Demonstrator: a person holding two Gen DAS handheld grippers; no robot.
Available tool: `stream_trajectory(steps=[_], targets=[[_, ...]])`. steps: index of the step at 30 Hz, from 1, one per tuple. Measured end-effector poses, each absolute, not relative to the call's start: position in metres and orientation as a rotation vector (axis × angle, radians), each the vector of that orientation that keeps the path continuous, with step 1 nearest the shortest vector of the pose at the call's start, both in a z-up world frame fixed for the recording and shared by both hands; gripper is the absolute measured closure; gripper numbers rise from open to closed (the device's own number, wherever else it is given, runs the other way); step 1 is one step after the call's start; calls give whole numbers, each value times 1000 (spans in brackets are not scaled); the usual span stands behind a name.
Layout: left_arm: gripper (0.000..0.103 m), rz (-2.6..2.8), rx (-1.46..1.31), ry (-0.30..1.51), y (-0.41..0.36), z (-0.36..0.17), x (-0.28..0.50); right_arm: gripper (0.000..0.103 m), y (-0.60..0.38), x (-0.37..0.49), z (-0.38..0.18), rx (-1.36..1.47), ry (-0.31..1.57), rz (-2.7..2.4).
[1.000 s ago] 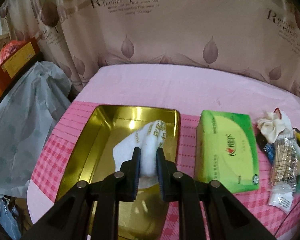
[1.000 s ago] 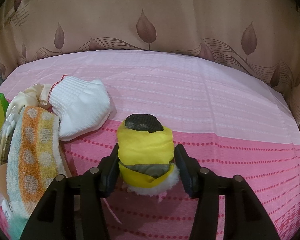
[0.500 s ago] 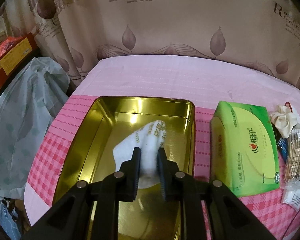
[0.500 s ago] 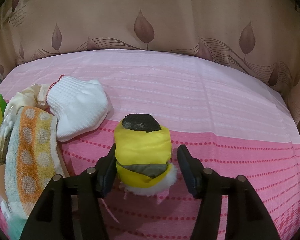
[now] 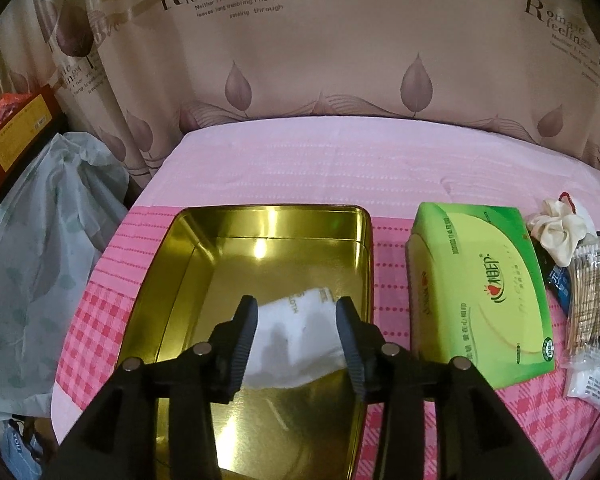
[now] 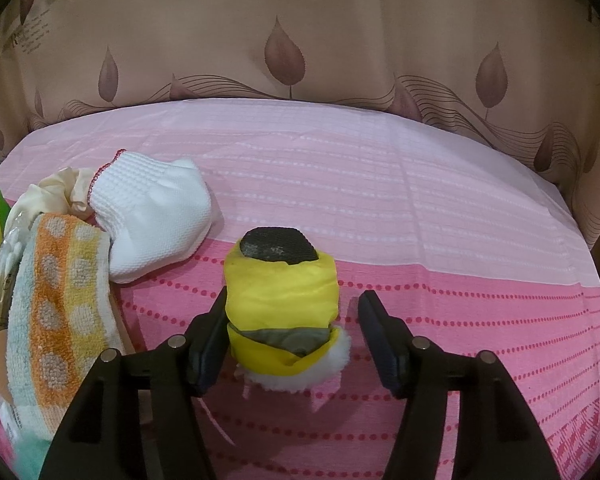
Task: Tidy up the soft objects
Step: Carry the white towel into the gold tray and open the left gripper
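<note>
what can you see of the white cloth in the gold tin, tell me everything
The white cloth is a soft, crumpled piece of thin fabric with faint grey printed lettering near its far edge. It lies loosely bunched inside the gold tin, towards the near right part, close to the right wall. It sits between the fingers of the left gripper, whose jaws have just been opening; they now stand apart and no longer pinch it, though the cloth's edges reach about to both pads. Its near underside is hidden.

On the pink cloth sit one gold tin, one white cloth inside it, one green tissue pack, one striped towel, one white knitted piece and one yellow soft toy.
</note>
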State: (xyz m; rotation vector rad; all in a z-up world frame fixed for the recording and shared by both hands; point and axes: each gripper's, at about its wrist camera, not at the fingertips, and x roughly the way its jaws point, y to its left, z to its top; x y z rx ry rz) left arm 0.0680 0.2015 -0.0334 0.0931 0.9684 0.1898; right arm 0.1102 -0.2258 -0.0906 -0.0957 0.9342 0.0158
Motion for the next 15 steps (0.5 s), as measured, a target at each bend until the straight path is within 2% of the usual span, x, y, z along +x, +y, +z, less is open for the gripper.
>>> stream_trajectory(steps=[12,15], targets=[[57,177,137,937,193,-17,58,45,-227,111,-91,-84,935,16],[55,172,151,926,190,-11,55,50,-226,110,-90,-81,935,9]])
